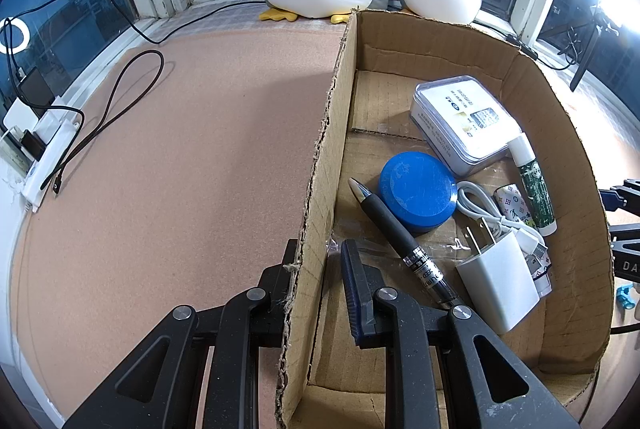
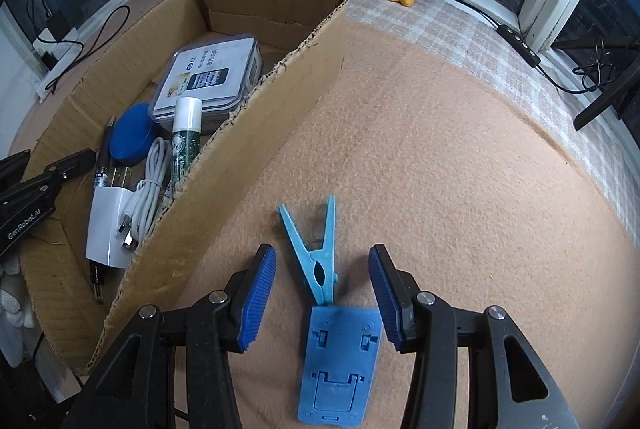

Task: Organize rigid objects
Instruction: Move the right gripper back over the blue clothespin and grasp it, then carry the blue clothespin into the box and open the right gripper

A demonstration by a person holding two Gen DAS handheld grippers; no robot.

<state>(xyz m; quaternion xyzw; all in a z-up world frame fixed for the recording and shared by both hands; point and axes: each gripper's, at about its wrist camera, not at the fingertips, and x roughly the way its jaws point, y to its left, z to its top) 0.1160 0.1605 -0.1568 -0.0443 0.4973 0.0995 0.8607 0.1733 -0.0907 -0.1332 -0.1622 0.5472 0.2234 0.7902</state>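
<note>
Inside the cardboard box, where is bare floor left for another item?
In the brown cardboard box, bare floor lies behind the clear plastic case and along the near wall. The middle is crowded: round blue lid, black pen, white charger.

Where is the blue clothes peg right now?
In the right wrist view, the blue clothes peg lies on the peach felt mat, outside the cardboard box on its right, between the right gripper's open jaws, touching a flat blue plastic stand.
</note>
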